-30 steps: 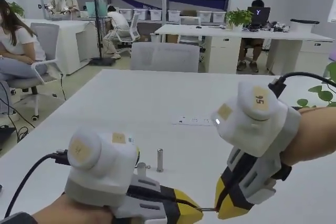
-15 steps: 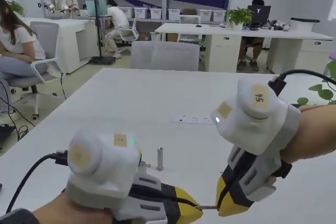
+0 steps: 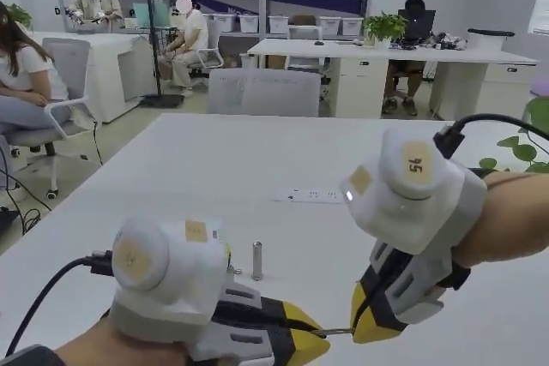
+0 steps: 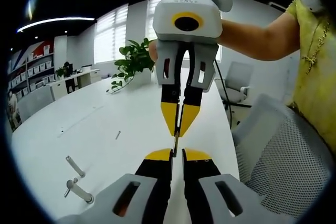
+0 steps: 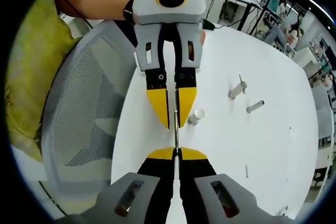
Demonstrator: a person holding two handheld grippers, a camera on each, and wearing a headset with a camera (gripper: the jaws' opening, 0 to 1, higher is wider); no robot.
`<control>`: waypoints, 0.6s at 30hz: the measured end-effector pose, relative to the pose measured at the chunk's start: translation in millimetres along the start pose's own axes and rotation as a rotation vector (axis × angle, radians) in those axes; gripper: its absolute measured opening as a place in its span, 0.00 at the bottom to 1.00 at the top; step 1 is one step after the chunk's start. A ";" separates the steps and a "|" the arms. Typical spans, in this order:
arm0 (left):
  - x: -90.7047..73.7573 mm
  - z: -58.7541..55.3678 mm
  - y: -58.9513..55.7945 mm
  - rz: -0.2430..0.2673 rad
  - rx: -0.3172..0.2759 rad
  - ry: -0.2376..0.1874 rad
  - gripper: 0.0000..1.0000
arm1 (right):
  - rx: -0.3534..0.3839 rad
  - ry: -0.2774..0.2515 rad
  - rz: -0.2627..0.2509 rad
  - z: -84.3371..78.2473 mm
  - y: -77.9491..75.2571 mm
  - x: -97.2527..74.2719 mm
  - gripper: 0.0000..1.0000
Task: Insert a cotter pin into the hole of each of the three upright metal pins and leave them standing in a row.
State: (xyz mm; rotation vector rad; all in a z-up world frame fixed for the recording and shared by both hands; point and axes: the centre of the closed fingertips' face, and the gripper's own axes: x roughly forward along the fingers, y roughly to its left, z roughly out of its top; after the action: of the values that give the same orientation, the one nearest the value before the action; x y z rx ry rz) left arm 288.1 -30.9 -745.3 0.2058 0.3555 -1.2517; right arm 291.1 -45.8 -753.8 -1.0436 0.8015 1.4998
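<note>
Your right tool, marked 54 I think, and left tool both clamp one cotter pin; three metal pins on the tabletop.

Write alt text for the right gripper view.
The right gripper, from below, and the left gripper, from above, both grip one thin cotter pin. Three metal pins stand on the white table beyond.
</note>
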 end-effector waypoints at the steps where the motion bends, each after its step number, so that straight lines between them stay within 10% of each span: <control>1: 0.1 -0.2 0.1 0.001 0.001 0.001 0.06 | 0.001 0.000 -0.001 0.0 -0.2 -0.2 0.01; 18: -4.1 -0.9 8.5 0.035 -0.025 -0.005 0.20 | 0.017 0.020 -0.009 -5.6 -2.4 -2.7 0.01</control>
State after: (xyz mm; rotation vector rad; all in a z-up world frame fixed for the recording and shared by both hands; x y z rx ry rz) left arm 295.0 -24.3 -745.0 0.1862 0.3616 -1.2120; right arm 294.6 -51.5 -753.3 -1.0499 0.8214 1.4743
